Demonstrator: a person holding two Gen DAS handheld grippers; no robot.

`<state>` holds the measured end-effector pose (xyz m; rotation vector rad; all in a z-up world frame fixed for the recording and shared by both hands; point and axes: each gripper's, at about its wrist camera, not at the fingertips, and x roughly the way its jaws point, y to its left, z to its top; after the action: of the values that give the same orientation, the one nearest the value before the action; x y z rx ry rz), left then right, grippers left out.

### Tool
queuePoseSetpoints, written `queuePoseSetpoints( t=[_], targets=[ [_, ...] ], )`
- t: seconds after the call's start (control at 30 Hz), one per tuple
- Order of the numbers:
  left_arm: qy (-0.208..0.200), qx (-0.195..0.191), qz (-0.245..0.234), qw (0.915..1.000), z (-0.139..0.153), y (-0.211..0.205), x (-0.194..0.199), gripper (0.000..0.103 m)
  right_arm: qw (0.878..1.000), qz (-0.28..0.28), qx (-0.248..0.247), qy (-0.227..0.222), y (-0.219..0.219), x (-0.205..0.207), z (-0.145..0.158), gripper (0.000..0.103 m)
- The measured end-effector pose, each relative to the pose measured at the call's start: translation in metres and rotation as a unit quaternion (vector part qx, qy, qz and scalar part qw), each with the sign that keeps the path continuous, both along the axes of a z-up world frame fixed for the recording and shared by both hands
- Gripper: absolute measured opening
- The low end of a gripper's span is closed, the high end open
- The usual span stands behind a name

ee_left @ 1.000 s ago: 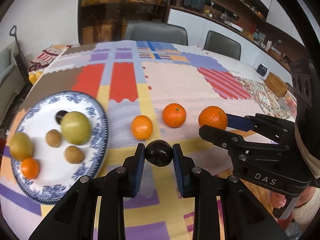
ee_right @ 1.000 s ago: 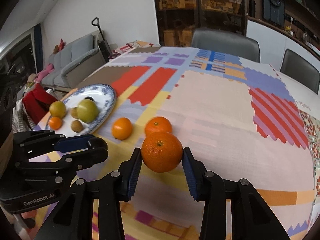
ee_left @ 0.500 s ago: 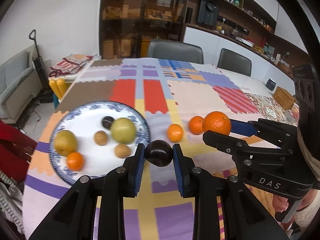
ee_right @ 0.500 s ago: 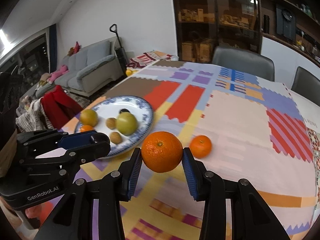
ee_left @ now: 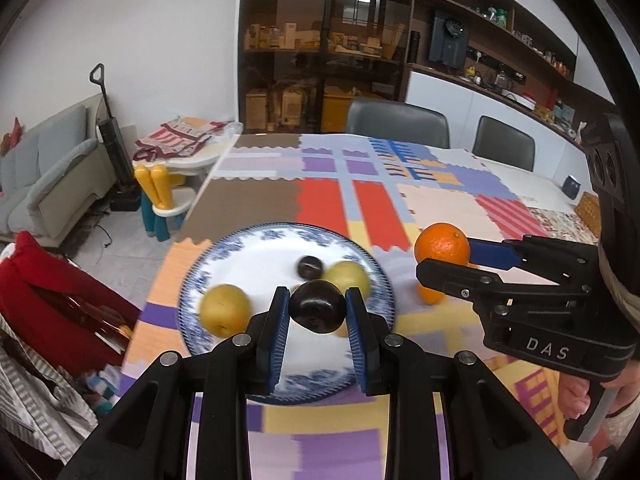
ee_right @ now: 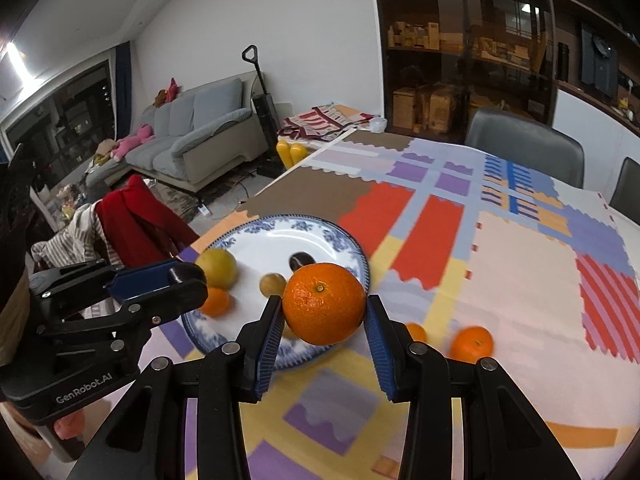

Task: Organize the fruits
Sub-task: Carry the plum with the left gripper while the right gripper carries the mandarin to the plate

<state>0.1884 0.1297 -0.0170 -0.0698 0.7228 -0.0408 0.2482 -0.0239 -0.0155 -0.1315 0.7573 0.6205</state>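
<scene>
My left gripper (ee_left: 317, 307) is shut on a dark plum (ee_left: 317, 306) and holds it above the blue-and-white plate (ee_left: 256, 256). The plate holds a yellow-green fruit (ee_left: 224, 315), another pale one (ee_left: 347, 276) and a second dark plum (ee_left: 310, 267). My right gripper (ee_right: 323, 309) is shut on a large orange (ee_right: 323, 307), held above the plate's near right rim (ee_right: 348, 240). In the right wrist view the plate also carries a small orange (ee_right: 216, 302) and a small brown fruit (ee_right: 273, 284). The right gripper with its orange (ee_left: 442, 245) shows in the left wrist view.
Two small oranges (ee_right: 472, 344) (ee_right: 416, 332) lie on the patchwork tablecloth (ee_right: 520, 280) right of the plate. A chair draped with red and striped clothes (ee_right: 132, 220) stands at the table's left edge. Grey chairs (ee_left: 396, 122) stand at the far side.
Both grippers have lifted and moved left with their fruits, from above the row of oranges to above the plate. The view now looks over the plate from higher up.
</scene>
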Motion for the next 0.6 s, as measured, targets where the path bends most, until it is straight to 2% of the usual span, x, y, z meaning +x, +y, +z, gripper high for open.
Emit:
queuePoseSetpoints(
  t=[0.43,0.6],
  targets=[
    [0.055,-0.012,0.006,0.9984,-0.023,0.054,0.06,0.028,0.999,0.005,-0.022,0.041,0.058,0.059,-0.016,0.042],
    [0.081,0.0,-0.008,0.9967,-0.036,0.067,0.081,0.028,0.998,0.014,-0.047,0.044,0.08,0.076,-0.025,0.042]
  ],
)
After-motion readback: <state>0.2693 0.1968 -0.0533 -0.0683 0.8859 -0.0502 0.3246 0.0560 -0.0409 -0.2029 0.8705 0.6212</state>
